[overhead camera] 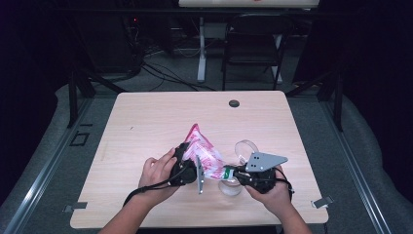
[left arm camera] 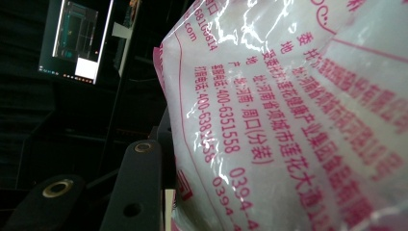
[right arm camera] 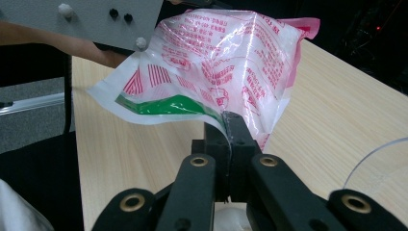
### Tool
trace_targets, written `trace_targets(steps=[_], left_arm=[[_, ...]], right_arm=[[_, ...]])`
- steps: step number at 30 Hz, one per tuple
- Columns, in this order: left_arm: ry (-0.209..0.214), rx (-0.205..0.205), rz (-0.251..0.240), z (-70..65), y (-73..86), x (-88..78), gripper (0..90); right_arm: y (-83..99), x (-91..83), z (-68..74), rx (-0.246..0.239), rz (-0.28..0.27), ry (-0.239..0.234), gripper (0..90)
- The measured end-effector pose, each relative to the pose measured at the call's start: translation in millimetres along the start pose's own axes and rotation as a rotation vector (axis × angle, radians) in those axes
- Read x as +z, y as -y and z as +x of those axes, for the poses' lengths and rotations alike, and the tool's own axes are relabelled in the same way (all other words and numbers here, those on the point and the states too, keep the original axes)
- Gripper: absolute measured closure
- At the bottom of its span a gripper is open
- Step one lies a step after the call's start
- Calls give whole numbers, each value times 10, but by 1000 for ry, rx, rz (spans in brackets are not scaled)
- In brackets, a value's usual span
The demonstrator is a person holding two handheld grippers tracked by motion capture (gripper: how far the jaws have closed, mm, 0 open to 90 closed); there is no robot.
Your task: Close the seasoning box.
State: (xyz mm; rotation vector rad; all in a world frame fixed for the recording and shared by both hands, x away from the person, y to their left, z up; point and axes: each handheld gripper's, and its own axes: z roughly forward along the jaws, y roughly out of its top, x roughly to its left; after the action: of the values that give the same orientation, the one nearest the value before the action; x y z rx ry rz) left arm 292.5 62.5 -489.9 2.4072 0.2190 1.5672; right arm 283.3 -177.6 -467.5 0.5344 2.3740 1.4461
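**Bag Held Between Two Grippers Near the Table's Front**

While the far half of the wooden table (overhead camera: pixel 146 117) lies bare right up to its back edge, where a small dark round cap (overhead camera: pixel 234 103) sits in the top, the work is crowded toward the front edge. Open wood runs to the left and right of the hands as well, so the widest free room is ahead and to either side. Beyond the table stand a dark folding chair (overhead camera: pixel 253 44) and a white desk leg (overhead camera: pixel 201 48) on grey floor.

The plastic bag (overhead camera: pixel 202 151) hangs lifted above the table's front middle, between the two grippers. It is clear, glossy film printed with pink-red lettering and stripes, a green patch near one lower corner and a pink sealed edge at its peak; it looks filled with something white. The left gripper (overhead camera: pixel 187 163) holds it from the left side, its jaws part-way open around the bag's body; in the left gripper view the film fills the space beside one black jaw. The right gripper (right arm camera: pixel 226 126) has its jaws fully closed, pinching the bag's thin lower edge by the green patch. Just beyond and below the right gripper stands a clear glass container (overhead camera: pixel 242 148), near the bag's lower corner.
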Motion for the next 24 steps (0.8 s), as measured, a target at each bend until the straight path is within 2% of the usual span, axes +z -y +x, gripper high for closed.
trace_targets(steps=[8,17,24], left_arm=[[-19,46,0,9,-34,-13,611],[-34,73,-7,19,-76,-18,612],[-38,78,-11,22,-100,-25,613]], right_arm=[[13,-4,-6,5,-2,2,900],[24,-29,-28,5,-2,10,900],[33,-56,-46,4,-3,12,900]])
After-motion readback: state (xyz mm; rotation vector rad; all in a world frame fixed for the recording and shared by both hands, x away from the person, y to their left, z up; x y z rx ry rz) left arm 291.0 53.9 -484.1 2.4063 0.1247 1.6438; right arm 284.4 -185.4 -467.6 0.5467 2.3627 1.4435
